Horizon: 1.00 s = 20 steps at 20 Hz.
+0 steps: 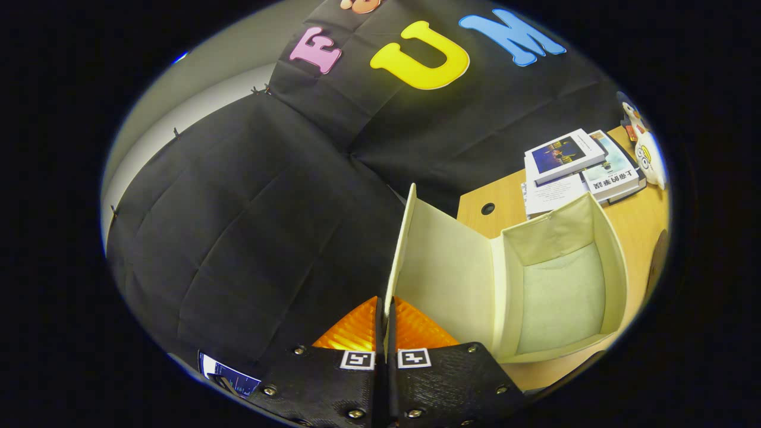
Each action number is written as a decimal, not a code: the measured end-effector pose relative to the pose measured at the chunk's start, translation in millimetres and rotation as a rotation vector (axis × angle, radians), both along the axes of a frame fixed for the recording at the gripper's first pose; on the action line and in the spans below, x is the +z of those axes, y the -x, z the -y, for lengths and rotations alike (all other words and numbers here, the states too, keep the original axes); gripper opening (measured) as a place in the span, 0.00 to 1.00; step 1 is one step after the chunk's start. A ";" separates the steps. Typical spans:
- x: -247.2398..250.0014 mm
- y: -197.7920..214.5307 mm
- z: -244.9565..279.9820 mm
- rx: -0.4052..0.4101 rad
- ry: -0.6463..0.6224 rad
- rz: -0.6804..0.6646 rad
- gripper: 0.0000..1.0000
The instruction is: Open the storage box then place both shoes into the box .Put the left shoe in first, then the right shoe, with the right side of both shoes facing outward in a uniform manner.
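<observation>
**Claw pinched the box lid, lid swung up**

The gripper (385,321) had its two fingers squeezed close together. The thin edge of the lid (440,279) sat right between them, and both fingers pressed on it. So the claw was clenched on the lid.

The lid stood up almost straight. It was still joined to the storage box (615,261) along one side. The box was cream colored and made of soft cloth. It was open, and you could see the pale bottom inside.

The box sat on a wooden table (639,220). Behind the box was a stack of books (574,163), near the box's back wall. Beside the books stood a small white toy (648,154) with big eyes. A little round hole (487,208) was in the table, just beyond the lid.
</observation>
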<state>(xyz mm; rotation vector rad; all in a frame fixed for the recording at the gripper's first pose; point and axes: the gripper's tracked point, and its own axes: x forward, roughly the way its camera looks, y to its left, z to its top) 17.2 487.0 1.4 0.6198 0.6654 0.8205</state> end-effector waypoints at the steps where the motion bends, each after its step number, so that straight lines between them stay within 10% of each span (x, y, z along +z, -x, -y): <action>1: -2.4 1.4 -8.3 0.006 0.008 0.001 0.03; 7: -13.9 7.5 -41.6 0.042 0.022 0.009 0.10; 14: -12.4 -5.7 -10.9 -0.046 0.078 0.134 0.96; 20: -21.4 -19.3 58.5 -0.145 0.167 0.196 0.96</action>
